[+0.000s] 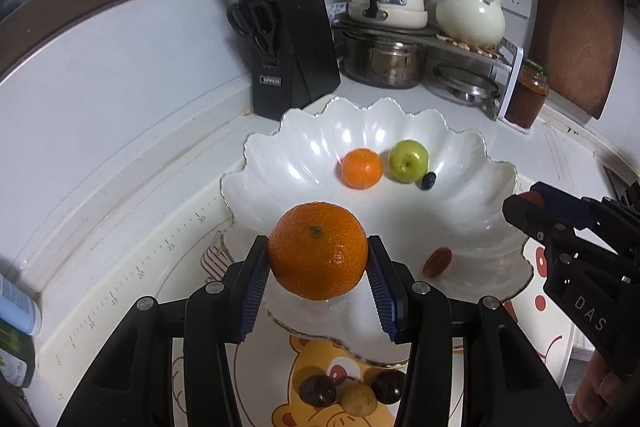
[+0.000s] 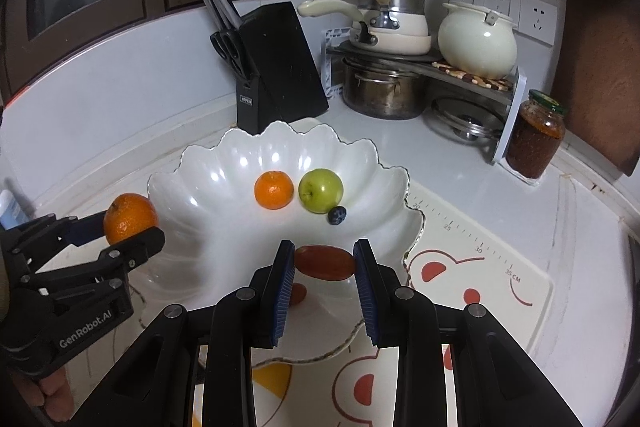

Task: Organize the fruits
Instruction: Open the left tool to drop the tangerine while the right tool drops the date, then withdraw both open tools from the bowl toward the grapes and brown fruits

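Two grippers: each carried one fruit over the white bowl [image 2: 192, 183].
Left gripper [image 1: 318, 267]: you clamped the large orange [image 1: 318, 255] between both pads, above the bowl's 7 o'clock rim.
Right gripper [image 2: 324, 263]: you pinched the reddish oblong fruit [image 2: 325, 262] end to end, near 5 o'clock.
Bowl centre: small orange [image 2: 274, 190], green apple [image 2: 321, 191] and a dark berry [image 2: 337, 215] sat together.
Risk: released from that height, your orange would likely roll and knock them.

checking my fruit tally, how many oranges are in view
2. One small round orange lies inside the white scalloped bowl, beside the green apple. The larger orange is gripped in the left tool above the bowl's near rim. None seem hidden.
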A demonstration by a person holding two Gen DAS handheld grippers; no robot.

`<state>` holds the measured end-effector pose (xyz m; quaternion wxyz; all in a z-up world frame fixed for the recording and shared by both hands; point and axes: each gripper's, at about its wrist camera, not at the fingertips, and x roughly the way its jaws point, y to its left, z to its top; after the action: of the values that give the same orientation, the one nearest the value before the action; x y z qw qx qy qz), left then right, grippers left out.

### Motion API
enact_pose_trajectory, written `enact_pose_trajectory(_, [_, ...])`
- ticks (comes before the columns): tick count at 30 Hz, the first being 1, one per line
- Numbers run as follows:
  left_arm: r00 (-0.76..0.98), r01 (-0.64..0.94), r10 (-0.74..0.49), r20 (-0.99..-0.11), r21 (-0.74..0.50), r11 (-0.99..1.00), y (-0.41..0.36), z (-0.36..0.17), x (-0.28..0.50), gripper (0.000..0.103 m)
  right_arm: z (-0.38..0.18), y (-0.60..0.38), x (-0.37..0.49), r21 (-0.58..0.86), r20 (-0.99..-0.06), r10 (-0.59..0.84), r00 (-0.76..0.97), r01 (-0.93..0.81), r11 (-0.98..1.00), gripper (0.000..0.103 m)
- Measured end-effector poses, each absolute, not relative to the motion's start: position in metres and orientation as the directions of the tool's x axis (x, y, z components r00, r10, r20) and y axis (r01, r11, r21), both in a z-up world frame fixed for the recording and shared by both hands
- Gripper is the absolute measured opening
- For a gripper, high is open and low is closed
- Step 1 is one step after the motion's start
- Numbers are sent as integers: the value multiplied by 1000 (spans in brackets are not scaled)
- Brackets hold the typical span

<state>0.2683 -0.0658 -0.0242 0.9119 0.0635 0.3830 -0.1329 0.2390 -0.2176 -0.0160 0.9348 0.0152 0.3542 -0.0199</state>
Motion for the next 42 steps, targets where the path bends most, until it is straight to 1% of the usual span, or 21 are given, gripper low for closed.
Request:
enact_pose_trajectory(3, [658, 289, -186, -730, 17, 957, -67, -29, 270, 48, -17, -219, 239, 13, -662, -28, 749, 49, 999, 32])
enact_pose_trajectory(5, [662, 287, -185, -726, 19, 958, -67, -29, 268, 57, -17, -220, 239, 16, -664, -28, 747, 51, 999, 32])
enact_pose_trajectory(6, [666, 285, -181, -723, 22, 958, -67, -28, 268, 64, -17, -220, 239, 20, -665, -27, 746, 53, 998, 34])
enact_pose_trajectory(7, [672, 282, -181, -718, 23, 959, -67, -27, 266, 67, -17, -221, 238, 21, -665, -26, 746, 54, 998, 39])
enact_pose_trajectory(8, [674, 282, -182, -716, 22, 959, -66, -26, 266, 68, -17, -221, 237, 21, -662, -30, 749, 59, 998, 43])
enact_pose_trajectory(9, [675, 282, -181, -715, 23, 959, -66, -25, 265, 68, -16, -222, 236, 20, -658, -35, 752, 64, 998, 51])
enact_pose_trajectory(10, [676, 280, -177, -715, 28, 960, -66, -24, 265, 68, -15, -222, 235, 17, -653, -42, 756, 70, 997, 56])
enact_pose_trajectory(11, [677, 279, -173, -715, 31, 960, -65, -24, 265, 68, -14, -222, 234, 12, -648, -51, 760, 78, 997, 58])
enact_pose_trajectory(13, [679, 274, -166, -715, 36, 961, -63, -23, 263, 72, -12, -223, 231, 2, -639, -72, 765, 96, 995, 69])
enact_pose_trajectory(15, [683, 267, -160, -713, 40, 963, -62, -22, 261, 77, -10, -223, 228, -5, -629, -89, 772, 110, 994, 77])
enact_pose_trajectory(16, [686, 263, -156, -710, 43, 964, -61, -21, 259, 79, -9, -223, 227, -10, -624, -98, 775, 117, 993, 79])
enact_pose_trajectory(23, [707, 247, -125, -696, 77, 966, -58, -16, 246, 83, -4, -222, 217, -2, -616, -98, 781, 123, 992, 81])
enact_pose_trajectory(25, [713, 241, -118, -691, 83, 967, -57, -13, 241, 86, -3, -222, 214, 5, -612, -97, 785, 126, 992, 81])
enact_pose_trajectory(29, [723, 230, -111, -682, 86, 969, -53, -8, 232, 87, -1, -220, 206, 27, -610, -78, 789, 119, 993, 81])
enact_pose_trajectory(42, [726, 207, -108, -679, 67, 976, -42, -7, 200, 90, 5, -211, 176, 30, -593, -74, 802, 114, 993, 81])
